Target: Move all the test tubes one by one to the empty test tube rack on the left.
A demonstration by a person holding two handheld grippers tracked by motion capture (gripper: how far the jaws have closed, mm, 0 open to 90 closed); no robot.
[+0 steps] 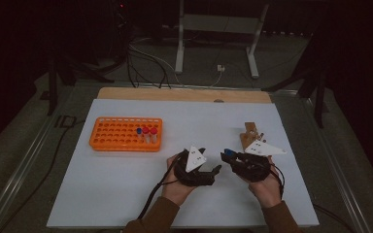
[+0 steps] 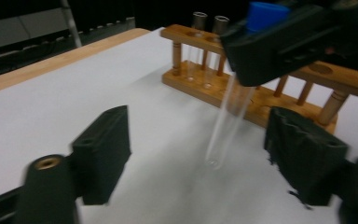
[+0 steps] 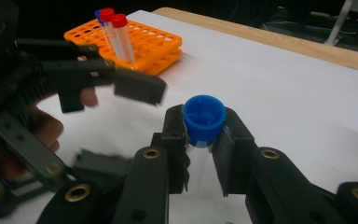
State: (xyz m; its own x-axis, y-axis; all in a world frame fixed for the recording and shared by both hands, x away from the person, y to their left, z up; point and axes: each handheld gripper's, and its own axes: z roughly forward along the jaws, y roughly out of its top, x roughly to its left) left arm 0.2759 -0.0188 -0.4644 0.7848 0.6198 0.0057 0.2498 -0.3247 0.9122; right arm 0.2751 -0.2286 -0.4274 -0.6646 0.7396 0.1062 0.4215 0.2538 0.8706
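I see the white table [image 1: 126, 194], with the orange tube rack [image 1: 126, 134] well left of the wooden rack [image 2: 261, 93]. My right hand-held gripper [image 3: 204, 140] pinches a blue-capped test tube [image 2: 228, 121] just in front of the wooden rack. My left hand-held gripper [image 2: 200, 154] stands spread around its lower end, pads not touching.

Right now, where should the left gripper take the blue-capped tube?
Probably the bare glass below the right gripper, coming in level from the side. The blue-capped tube hangs tilted, cap end clamped, so only its lower body is free. The left gripper fingers already flank it.
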